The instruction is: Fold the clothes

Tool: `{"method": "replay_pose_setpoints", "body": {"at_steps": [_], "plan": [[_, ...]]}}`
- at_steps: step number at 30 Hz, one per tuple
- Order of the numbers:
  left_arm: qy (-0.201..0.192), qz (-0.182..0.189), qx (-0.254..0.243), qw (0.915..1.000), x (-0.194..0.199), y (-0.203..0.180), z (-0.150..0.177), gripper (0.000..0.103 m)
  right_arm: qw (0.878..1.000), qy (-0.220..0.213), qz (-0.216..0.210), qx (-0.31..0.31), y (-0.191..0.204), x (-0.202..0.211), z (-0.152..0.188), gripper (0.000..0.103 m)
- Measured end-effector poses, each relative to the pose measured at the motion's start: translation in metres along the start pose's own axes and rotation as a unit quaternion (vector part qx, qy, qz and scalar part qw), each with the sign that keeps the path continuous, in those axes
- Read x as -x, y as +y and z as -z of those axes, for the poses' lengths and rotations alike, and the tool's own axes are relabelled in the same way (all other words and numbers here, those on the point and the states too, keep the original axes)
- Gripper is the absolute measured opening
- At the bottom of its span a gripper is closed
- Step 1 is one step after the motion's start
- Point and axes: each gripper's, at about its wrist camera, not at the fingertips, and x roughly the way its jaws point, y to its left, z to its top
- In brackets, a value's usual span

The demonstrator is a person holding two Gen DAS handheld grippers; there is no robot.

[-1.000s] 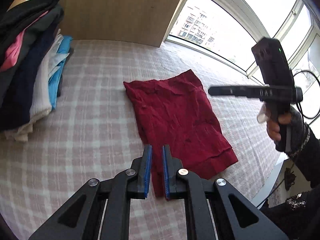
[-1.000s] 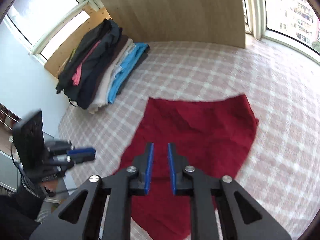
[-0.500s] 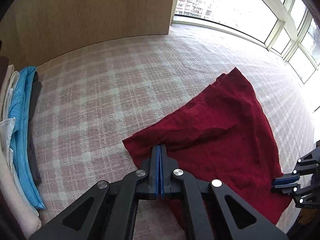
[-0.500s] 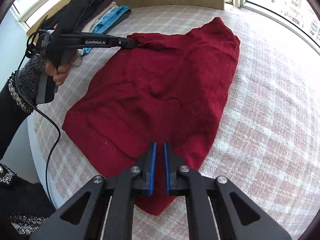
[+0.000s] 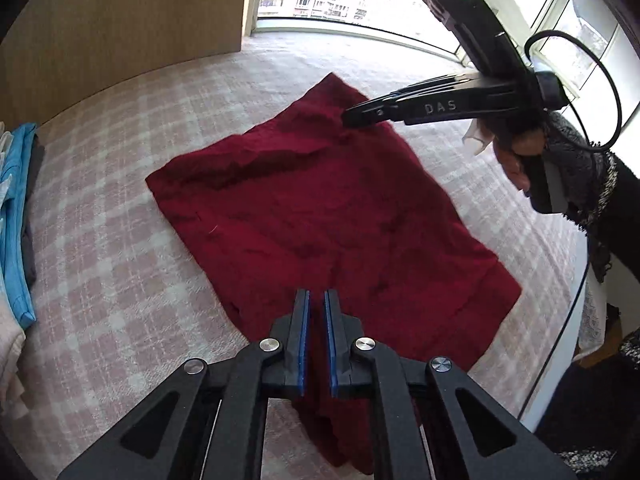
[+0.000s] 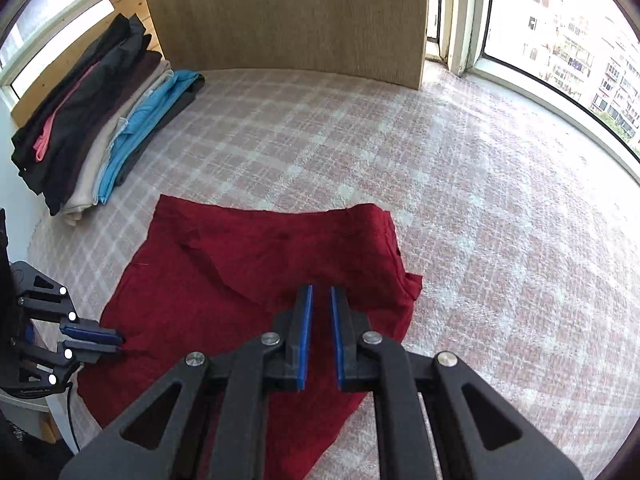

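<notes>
Pink-and-white checked bed cover [image 6: 460,200]: fills most of both views, wood-grain panel [image 6: 300,12] behind it, bright windows at the right. Stack of folded clothes in black, pink, beige and blue [image 6: 100,132]: at the cover's far left edge, against the wall, well apart from the task garment.

Dark red crumpled knit garment [image 5: 320,216]: spread roughly flat on the cover near its front edge, wrinkled, one raw-looking layer edge running diagonally across the top; far right corner bunched, hem band nearest the left camera.

Left gripper, black with blue pads [image 5: 316,340]: low over the near hem, jaws slightly parted, nothing between the pads. In the right wrist view, same gripper [image 6: 114,342] at the garment's left edge, tips at the fabric; contact not resolvable.

Right gripper, black with blue pads [image 6: 321,332]: above the garment's far right part, narrow gap between pads, empty. From the left view, tips [image 5: 348,118] at the bunched far corner. Hand in a dark knit cuff [image 5: 520,156] on the handle.
</notes>
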Motion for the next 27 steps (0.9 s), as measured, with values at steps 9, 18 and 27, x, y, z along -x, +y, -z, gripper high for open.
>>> {"method": "replay_pose_setpoints", "body": {"at_steps": [9,18,27], "plan": [[-0.044,0.027,0.043,0.9977,0.027,0.014,-0.013,0.012,0.994,-0.034,-0.099,-0.018,0.03,0.067,0.051,0.01],[-0.022,-0.048,-0.022,0.9984,-0.011,0.043,-0.039,0.012,0.994,0.021,-0.09,0.061,0.076,0.051,0.128,0.01],[-0.026,-0.012,0.03,0.9992,0.043,0.038,-0.007,0.024,0.997,-0.018,-0.062,-0.05,0.042,0.097,0.135,0.04]]}}
